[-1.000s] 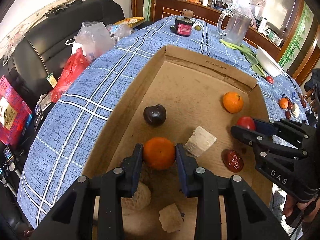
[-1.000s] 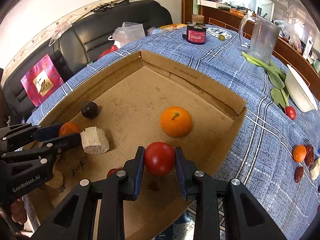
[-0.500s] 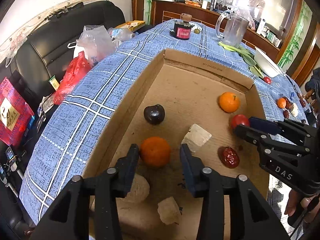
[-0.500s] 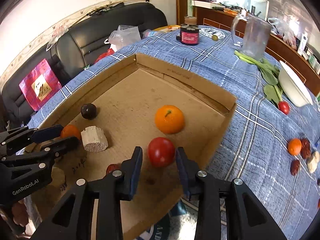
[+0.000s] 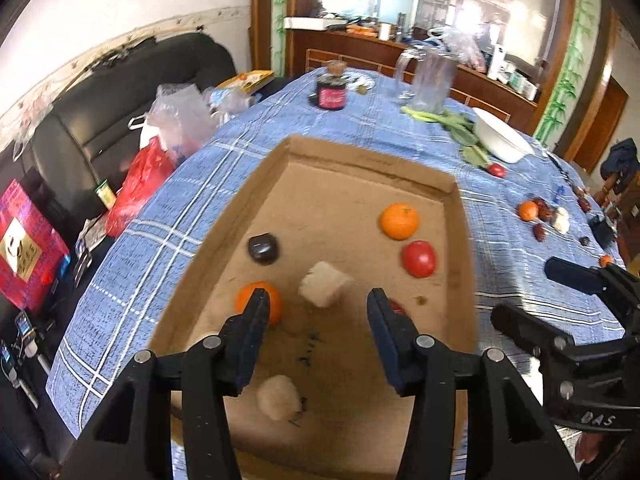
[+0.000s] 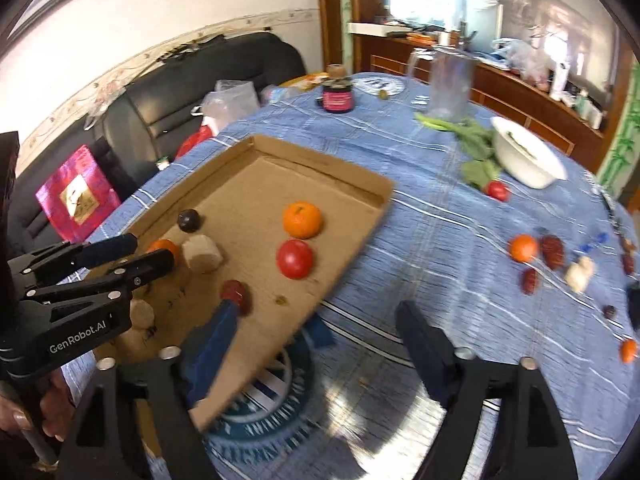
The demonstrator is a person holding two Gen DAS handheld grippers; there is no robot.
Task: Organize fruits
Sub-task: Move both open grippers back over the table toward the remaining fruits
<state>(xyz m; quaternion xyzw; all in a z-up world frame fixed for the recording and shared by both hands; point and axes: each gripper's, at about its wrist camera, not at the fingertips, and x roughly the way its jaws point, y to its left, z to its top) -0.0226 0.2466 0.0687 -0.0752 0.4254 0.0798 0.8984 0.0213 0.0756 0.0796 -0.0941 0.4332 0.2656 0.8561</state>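
Left gripper (image 5: 316,300) jaws opening, nothing pinched between them; small orange (image 5: 258,303) sits on the cardboard tray (image 5: 256,184) floor just behind its left finger, partly hidden by it, not gripped. Pale chunk (image 5: 325,289) lies between and just ahead of the two fingers, second pale lump (image 5: 278,397) lower down in the gap near the gripper body. Dark plum (image 5: 263,248) further up on the left side of the tray. Right gripper (image 6: 320,312) jaws opening, spread wide, empty; red tomato (image 6: 295,258) rests on the tray ahead of it and toward its left finger, clear of both pads, with the bigger orange (image 6: 301,219) just behind, nearly touching. Red date (image 6: 235,295) right at the tip of the right gripper's left finger, contact unclear. Right finger of that gripper hangs over the blue checked worktop (image 6: 440,240), off the tray. More fruit loose on the worktop to the right: small orange with dates (image 6: 524,248), another red fruit (image 6: 497,191) by the white bowl (image 6: 528,158) and greens. Motion blur in both views
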